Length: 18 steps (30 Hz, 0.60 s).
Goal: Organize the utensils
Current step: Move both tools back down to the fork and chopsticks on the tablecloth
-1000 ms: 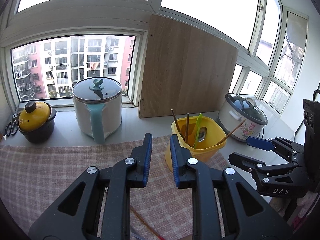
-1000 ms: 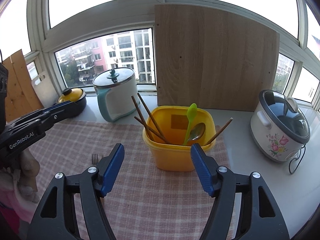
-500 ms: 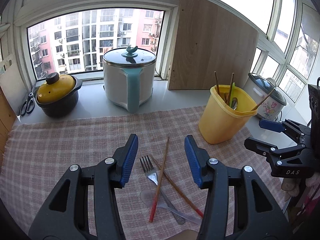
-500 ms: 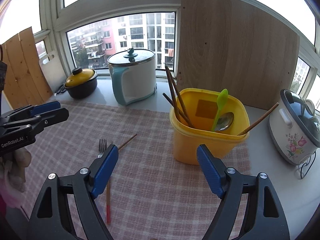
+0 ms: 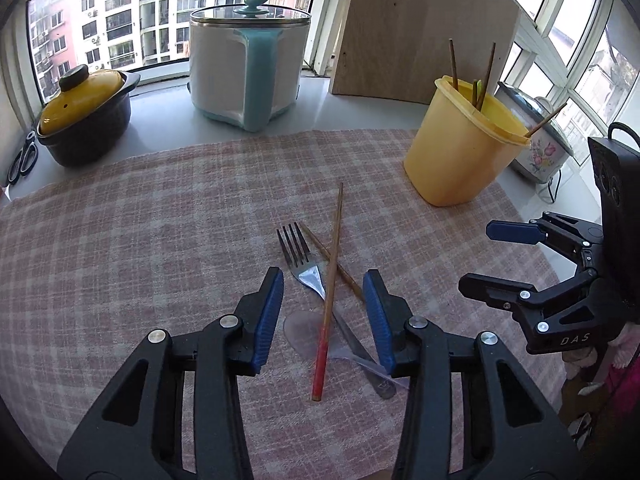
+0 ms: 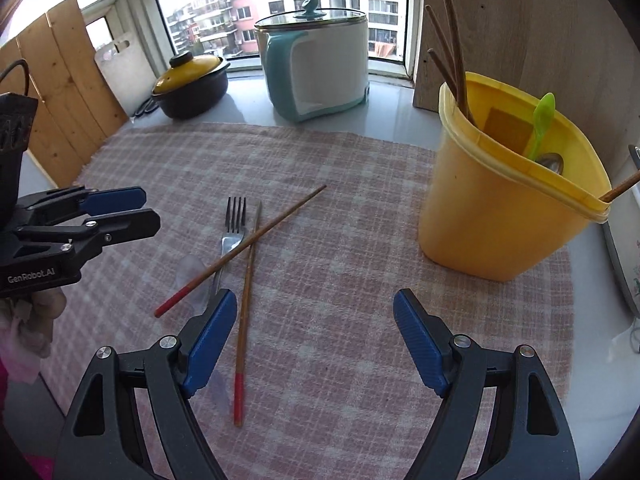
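- At the far left of the table (image 6: 248, 108), a dark pot with a yellow lid (image 5: 86, 120) stood by the window, with a white and teal cooker (image 5: 248, 60) to its right.
- Your left gripper (image 5: 324, 312) hung over the checked cloth (image 5: 140, 220) with its jaws apart and nothing pressed between the pads; they had just been closing a little after opening.
- Between those jaws lay the loose utensils: a fork (image 5: 306, 270) with tines pointing to the far side, a clear plastic spoon (image 5: 302, 330) under it, and two red-tipped chopsticks (image 5: 330, 292) crossing over the fork.
- Your right gripper (image 6: 316, 340) hovered to the right of that pile with its jaws wide and empty; the near chopstick lay just beside its left pad.
- At the far right of the cloth stood the yellow tub (image 6: 504, 208), holding upright chopsticks, a green plastic spoon (image 6: 542, 124) and a metal spoon (image 6: 554, 162).
- A floral rice cooker (image 5: 540, 152) sat behind the tub.
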Available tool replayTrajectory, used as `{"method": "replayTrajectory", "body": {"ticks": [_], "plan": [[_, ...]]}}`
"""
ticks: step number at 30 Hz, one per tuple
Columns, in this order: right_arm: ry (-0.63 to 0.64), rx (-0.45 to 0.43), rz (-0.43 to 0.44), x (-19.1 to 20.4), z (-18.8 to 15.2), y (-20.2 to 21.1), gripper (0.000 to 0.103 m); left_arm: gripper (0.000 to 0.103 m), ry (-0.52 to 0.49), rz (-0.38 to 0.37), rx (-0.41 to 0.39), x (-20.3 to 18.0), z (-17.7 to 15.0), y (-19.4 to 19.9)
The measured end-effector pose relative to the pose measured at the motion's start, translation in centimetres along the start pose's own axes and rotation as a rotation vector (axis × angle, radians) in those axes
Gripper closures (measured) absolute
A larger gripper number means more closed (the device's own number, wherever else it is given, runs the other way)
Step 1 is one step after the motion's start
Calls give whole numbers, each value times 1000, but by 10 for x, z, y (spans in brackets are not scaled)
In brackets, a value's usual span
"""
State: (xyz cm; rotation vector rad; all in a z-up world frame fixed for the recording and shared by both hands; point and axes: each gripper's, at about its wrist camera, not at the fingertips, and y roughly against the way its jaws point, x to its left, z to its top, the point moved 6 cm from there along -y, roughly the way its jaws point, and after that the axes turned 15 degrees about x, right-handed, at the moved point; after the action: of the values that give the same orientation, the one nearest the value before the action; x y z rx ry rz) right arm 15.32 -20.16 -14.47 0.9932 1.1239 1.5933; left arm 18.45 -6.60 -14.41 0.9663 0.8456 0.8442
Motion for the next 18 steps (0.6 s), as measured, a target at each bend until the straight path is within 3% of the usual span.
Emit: {"method": "replayTrajectory", "body": {"ticks": [5,8,12,14,18], "plan": [[29,43,17,10,-5,-17,24,70,1,-24,55,-2,-2,-19],[33,76,33,14,-7,-27,34,77,1,-23,81,-3,-1,-31],[33,101,56,17,-7,-36,39,78,0,-28,110,-3,1,-44],[34,117,67,18,-7,-41,47,80,-4,-30,125,-3,1,-50],[41,137,76,21,-6,-47,49,80,-24,-13,147,-4,3,-62]]}}
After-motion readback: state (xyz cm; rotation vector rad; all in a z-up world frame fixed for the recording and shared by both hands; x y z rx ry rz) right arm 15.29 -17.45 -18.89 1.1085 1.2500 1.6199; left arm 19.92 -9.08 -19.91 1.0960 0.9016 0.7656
